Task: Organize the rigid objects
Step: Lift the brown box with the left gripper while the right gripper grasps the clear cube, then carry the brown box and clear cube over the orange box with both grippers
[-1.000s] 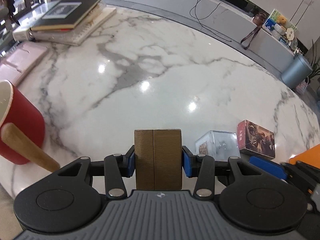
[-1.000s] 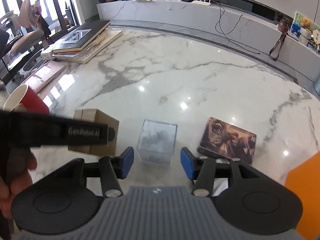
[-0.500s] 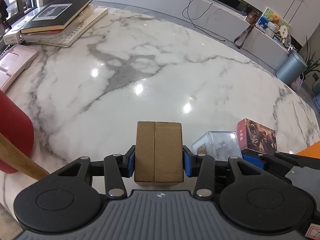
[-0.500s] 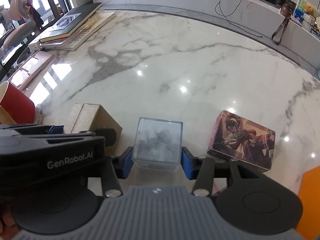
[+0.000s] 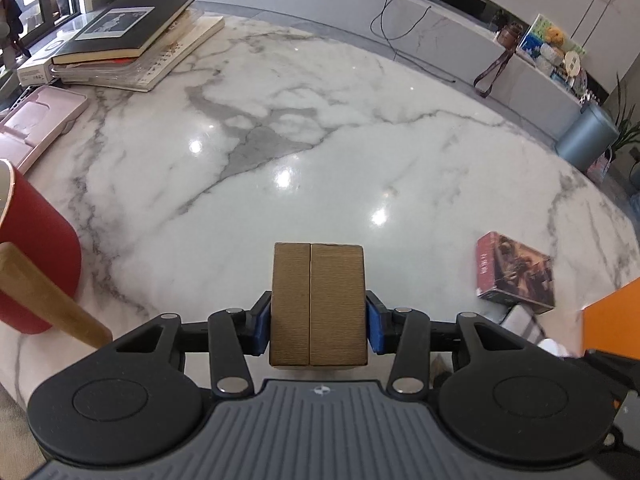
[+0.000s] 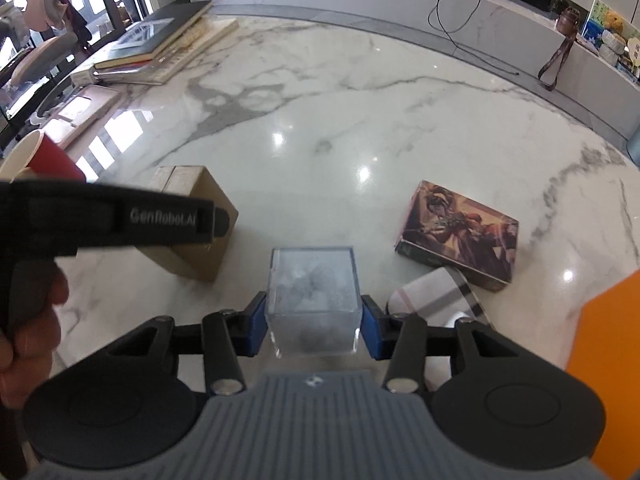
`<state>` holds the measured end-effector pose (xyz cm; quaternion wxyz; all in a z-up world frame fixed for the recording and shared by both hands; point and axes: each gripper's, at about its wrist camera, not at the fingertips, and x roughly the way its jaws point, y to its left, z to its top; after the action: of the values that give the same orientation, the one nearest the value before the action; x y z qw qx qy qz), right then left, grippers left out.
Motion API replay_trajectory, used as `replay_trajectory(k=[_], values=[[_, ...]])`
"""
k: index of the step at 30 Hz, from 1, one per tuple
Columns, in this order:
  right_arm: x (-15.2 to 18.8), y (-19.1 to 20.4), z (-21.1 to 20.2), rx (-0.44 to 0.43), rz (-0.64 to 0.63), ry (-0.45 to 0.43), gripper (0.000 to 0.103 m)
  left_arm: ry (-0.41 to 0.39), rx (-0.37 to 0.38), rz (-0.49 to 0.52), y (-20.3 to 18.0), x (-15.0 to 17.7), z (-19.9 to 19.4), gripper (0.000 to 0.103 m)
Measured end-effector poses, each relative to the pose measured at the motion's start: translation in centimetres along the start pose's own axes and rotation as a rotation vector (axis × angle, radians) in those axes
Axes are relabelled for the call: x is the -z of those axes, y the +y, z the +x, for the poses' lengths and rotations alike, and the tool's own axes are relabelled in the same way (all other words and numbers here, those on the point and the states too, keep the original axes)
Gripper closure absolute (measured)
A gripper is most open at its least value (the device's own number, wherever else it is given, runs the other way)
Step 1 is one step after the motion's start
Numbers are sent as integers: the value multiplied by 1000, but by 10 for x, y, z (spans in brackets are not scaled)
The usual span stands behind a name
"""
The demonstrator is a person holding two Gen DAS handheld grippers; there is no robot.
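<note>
1. The white marble table [image 5: 328, 152] fills both views, with a stack of books [image 5: 132, 40] at its far left and a pink tray [image 5: 36, 124] nearer on the left edge.
2. A red mug [image 5: 36, 248] with a wooden handle stands at the near left of the table.
3. An illustrated card box [image 6: 460, 232] lies flat at the right, well apart from the brown box; a plaid slipper [image 6: 436, 296] shows just below its near edge.
4. The left gripper [image 5: 318, 320] is clenched on a brown cardboard box [image 5: 318, 304]: both blue pads press its side faces, and the box sits upright between them, near the front edge of the table. In the right wrist view the same box [image 6: 200, 236] stands left of the clear cube, partly behind the left tool's black arm, with a hand [image 6: 28, 344] on its grip.
5. The right gripper [image 6: 314, 326] has a clear plastic cube [image 6: 312, 292] between its blue pads. Its jaws are closing; the left pad lies against the cube's side and the right pad sits at its other side, though whether that one presses cannot be told. The cube lies near the front edge, between the brown box and the card box.
</note>
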<state>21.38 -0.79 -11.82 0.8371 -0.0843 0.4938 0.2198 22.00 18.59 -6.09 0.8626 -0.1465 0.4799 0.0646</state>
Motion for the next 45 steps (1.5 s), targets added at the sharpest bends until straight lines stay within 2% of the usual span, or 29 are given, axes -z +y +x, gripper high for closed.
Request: replay_trajectory(k=[9,17,25,34,45], values=[[21,-9,-39,7,-5,-47,56,20,79,1,-16,20,-32,52],[39,-25,-98,24,53,-163,56,-19,140,3,-37,34,-73,52],[57,-45,-163,54,122,-288,56,-63,231,60,-80,42,-111,52],[100,-84,-223,106,262,-401,56,-108,326,166,-137,63,-146,52],[151,-156,-269,217,436,-466,56,-67,463,290,-210,87,-148,52]])
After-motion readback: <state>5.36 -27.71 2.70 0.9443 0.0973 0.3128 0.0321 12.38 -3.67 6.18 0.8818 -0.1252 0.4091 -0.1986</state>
